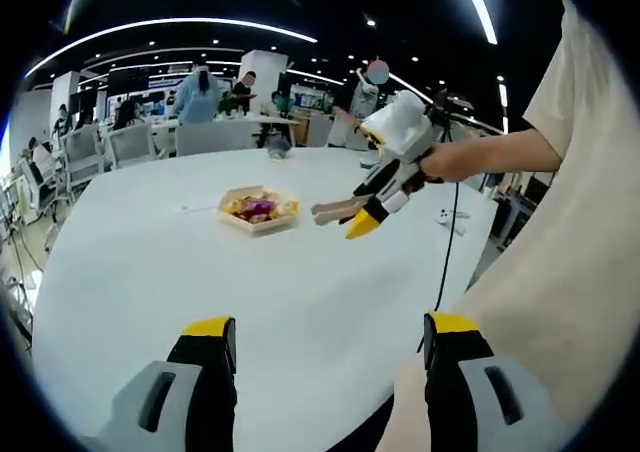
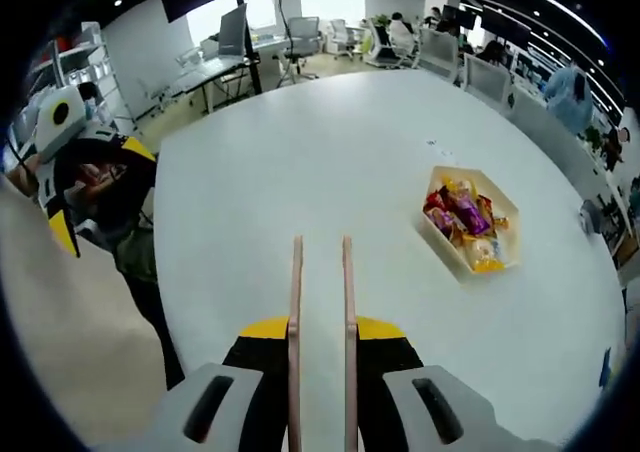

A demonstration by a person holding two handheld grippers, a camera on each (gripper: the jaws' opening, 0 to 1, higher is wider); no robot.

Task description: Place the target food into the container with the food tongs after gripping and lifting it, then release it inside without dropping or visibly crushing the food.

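No readable text, labels, brands or nos. in either view. Wrappers of the snacks in the tray (image 2: 468, 222) show colours only, any print too small to make out. Screens and wall panels at the back of the office in the left gripper view are blurred, nothing legible. Small item on the table (image 1: 447, 218) near the cable: no marking can be read. Gripper bodies carry no visible lettering.
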